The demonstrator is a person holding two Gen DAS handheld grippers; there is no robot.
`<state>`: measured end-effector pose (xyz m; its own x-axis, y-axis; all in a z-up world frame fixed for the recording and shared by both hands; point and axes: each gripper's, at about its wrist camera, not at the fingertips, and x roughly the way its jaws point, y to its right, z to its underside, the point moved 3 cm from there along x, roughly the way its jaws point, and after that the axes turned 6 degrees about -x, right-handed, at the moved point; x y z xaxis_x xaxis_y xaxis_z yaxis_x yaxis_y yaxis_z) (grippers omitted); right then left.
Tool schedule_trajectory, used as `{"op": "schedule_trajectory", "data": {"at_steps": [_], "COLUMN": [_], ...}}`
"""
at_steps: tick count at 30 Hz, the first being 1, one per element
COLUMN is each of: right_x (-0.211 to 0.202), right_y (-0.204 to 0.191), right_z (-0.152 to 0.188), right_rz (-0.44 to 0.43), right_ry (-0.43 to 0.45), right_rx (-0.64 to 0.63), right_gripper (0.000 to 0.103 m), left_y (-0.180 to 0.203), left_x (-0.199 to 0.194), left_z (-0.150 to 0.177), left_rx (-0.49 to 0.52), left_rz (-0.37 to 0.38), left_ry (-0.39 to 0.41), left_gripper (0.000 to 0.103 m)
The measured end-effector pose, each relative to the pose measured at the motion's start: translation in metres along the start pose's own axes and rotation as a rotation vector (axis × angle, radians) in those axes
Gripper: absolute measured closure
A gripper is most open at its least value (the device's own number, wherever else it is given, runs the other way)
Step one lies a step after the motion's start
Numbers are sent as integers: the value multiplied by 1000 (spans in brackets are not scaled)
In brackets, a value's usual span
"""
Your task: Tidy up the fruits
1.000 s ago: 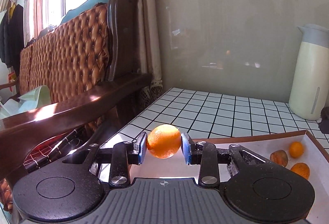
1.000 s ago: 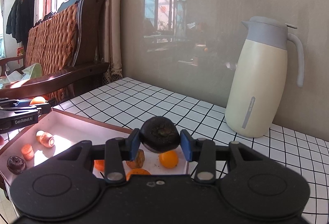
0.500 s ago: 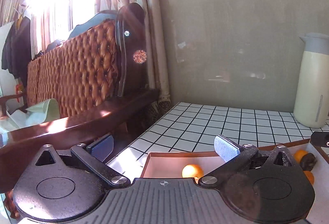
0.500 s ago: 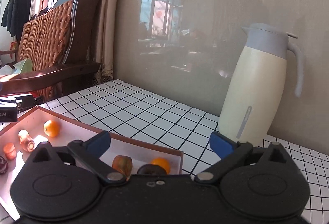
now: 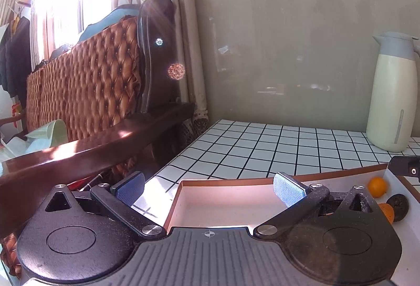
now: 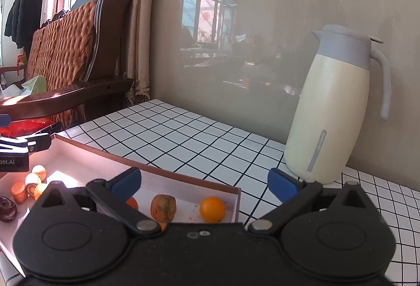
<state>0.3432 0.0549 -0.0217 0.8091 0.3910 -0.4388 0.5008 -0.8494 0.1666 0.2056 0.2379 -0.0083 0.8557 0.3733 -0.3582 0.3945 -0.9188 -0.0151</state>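
A shallow brown-rimmed tray (image 5: 231,181) with a white floor lies on the tiled table. My left gripper (image 5: 208,187) hangs open over the tray's left corner, nothing between its blue pads. At the tray's right end lie a small orange (image 5: 377,186) and a dark fruit (image 5: 397,206). In the right wrist view my right gripper (image 6: 204,182) is open above the tray's (image 6: 183,178) right end, over an orange (image 6: 212,209) and a brownish fruit (image 6: 163,207). Several small fruits (image 6: 31,182) and a dark one (image 6: 7,208) lie at the left end. The left gripper's body (image 6: 15,152) shows there.
A cream jug with a grey lid (image 6: 333,112) stands at the back right on the black-gridded white table (image 6: 183,139). A grey wall panel runs behind. A tufted brown sofa with a dark wooden arm (image 5: 92,144) borders the table's left edge.
Both grippers opened wide. The left one let go of an orange and the right one a dark fruit, both dropped into the tray. The views tilted up slightly.
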Motion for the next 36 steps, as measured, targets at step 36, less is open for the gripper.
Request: {"op": "schedule_trajectory", "data": {"at_steps": [36], "right_x": [-208], "right_y": [36], "right_z": [28], "right_rz": [56], "right_ry": [120], "right_rx": [60], "right_gripper": [6], "left_y": [4], "left_x": [-197], "left_z": [7], "left_rx": [-49], "left_rz": [48], "left_ry": [90], "left_gripper": [0]}}
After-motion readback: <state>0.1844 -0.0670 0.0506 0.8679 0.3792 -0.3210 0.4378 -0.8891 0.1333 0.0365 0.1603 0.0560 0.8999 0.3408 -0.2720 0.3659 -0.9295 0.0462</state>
